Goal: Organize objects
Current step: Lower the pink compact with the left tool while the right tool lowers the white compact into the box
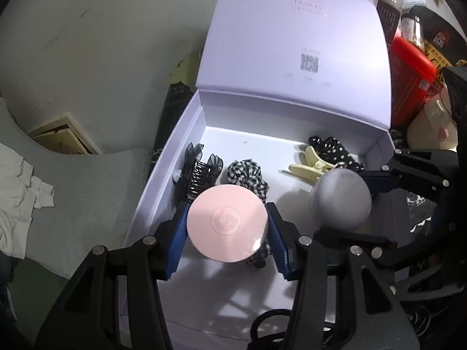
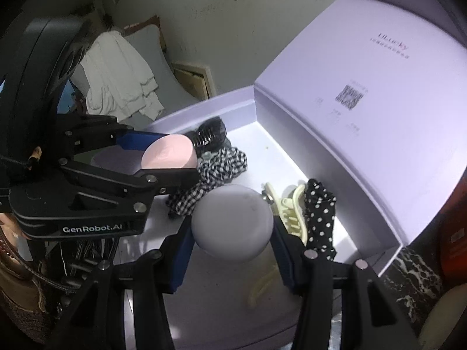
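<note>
My left gripper [image 1: 227, 227] is shut on a round pink compact [image 1: 227, 223] and holds it over the open lilac box [image 1: 175, 151]. My right gripper [image 2: 232, 227] is shut on a round grey compact [image 2: 232, 221] above the box's right half; it also shows in the left wrist view [image 1: 340, 199]. In the box lie a black hair claw [image 1: 200, 175], a checked scrunchie [image 1: 248, 175], a cream hair clip [image 1: 312, 166] and a polka-dot scrunchie [image 1: 332, 148]. The box lid [image 1: 292, 46] stands open behind.
A red box [image 1: 408, 78], dark jars [image 1: 388, 3] and a cream object [image 1: 429, 128] crowd the right of the box. A dark marbled surface [image 2: 408, 277] lies under the box. A white cloth [image 2: 122, 78] hangs on a chair at the left. Black hair ties [image 1: 271, 323] lie by the box's near edge.
</note>
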Available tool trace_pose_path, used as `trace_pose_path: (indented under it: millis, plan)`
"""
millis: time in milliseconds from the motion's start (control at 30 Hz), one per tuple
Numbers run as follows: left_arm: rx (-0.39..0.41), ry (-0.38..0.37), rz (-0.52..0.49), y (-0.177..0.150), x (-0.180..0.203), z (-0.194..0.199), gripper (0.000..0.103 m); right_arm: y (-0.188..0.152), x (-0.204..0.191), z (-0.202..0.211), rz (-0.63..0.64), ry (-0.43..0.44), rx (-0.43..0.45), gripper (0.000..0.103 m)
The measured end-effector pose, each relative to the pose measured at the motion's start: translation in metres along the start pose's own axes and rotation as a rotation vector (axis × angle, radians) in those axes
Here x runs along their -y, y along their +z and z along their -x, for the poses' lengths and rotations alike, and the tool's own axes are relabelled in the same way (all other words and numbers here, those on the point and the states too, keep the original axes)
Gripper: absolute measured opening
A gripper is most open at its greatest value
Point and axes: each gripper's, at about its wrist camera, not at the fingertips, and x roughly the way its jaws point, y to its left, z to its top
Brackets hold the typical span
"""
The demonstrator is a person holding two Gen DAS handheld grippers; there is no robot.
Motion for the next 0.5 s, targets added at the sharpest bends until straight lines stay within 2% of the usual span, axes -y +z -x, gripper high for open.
trace_pose_path:
  millis: [333,500]
  plan:
    - [-0.020,-0.017,0.015,0.001,0.002,-0.009,0.049,-0.002,-0.005,-0.012,0.012,-0.054,-0.028,0.052]
    - [-0.021,-0.001,0.011,0.002,0.004,-0.009,0.049,-0.002,-0.006,-0.012,0.012,-0.065,-0.035,0.052]
